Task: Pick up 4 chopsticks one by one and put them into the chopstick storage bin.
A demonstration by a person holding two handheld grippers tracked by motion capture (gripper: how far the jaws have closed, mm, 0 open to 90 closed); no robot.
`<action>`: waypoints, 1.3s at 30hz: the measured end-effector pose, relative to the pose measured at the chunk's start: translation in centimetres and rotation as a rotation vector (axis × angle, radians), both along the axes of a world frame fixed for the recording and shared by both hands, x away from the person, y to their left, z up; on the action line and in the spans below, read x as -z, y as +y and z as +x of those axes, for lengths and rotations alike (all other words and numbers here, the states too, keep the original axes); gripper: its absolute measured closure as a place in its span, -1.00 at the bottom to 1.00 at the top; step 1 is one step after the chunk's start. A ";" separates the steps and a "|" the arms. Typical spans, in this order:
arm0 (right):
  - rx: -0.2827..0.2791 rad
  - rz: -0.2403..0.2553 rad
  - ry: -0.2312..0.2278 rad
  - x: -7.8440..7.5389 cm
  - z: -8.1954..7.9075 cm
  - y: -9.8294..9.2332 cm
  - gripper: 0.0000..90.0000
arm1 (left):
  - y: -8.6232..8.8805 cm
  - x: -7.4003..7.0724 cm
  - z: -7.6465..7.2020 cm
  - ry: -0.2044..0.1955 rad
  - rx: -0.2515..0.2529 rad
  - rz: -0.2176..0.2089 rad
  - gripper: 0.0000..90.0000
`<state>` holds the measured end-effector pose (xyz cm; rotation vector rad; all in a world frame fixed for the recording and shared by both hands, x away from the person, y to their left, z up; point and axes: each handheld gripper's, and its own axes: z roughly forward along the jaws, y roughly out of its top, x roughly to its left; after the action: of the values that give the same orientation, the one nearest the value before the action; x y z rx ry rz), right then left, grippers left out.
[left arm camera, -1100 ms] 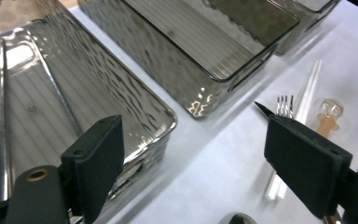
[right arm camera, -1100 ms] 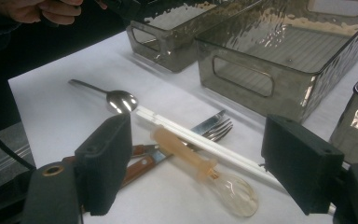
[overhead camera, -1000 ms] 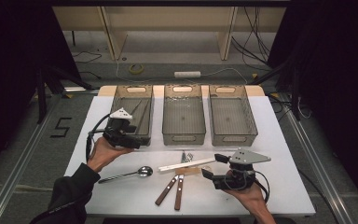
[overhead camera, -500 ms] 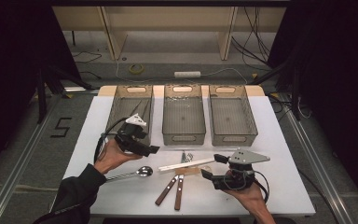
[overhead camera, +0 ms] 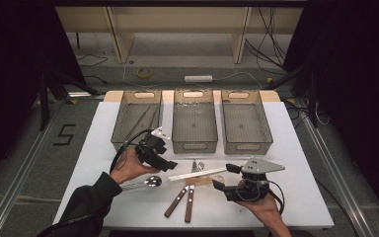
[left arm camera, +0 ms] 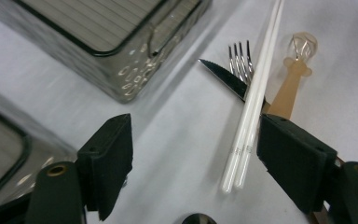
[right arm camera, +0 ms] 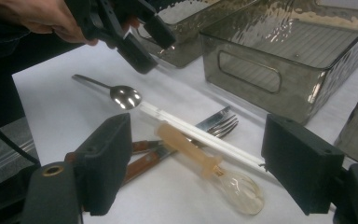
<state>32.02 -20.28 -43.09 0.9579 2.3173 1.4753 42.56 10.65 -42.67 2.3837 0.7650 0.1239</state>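
Your left gripper (overhead camera: 164,159) hangs just above the table (overhead camera: 296,148), in front of the left bin (overhead camera: 137,121), with its jaws wide apart and nothing between them. Your right gripper (overhead camera: 227,176) sits low at the right of the cutlery pile, jaws also wide apart and empty.

The high view gives you the layout: three bins in a row, the middle bin (overhead camera: 194,121) and right bin (overhead camera: 243,121) alongside the left one, and the pile in front of them. The spoon (overhead camera: 145,183) lies apart at the left of the pile, just below your left gripper.

The left gripper view (left arm camera: 193,161) shows you detail the high view blurs: the white chopsticks (left arm camera: 251,100) lie side by side across a serrated knife (left arm camera: 226,79), with the fork (left arm camera: 240,58) tines beside them and a tan spoon (left arm camera: 293,70) with a clear bowl to the right.

The right gripper view (right arm camera: 196,175) shows you the brown handles (right arm camera: 144,161) beneath the chopsticks (right arm camera: 200,133), and your left hand (right arm camera: 51,18) holding its gripper above the spoon (right arm camera: 123,95).
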 end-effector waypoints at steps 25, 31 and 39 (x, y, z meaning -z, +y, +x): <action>0.001 -0.005 0.009 0.0 -0.1 -0.1 -0.43 | -2.4 2.8 0.2 0.073 0.127 0.090 0.16; 0.001 -0.005 0.009 0.0 -0.1 -0.1 -0.43 | -2.6 3.1 0.2 0.076 0.148 0.100 0.29; 0.001 -0.008 0.009 0.0 -0.1 -0.1 -0.42 | -2.8 3.5 0.1 0.077 0.161 0.112 0.41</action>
<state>31.94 -20.33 -43.12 0.9651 2.3275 1.4630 42.63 7.81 -46.13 2.5586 0.6117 0.0084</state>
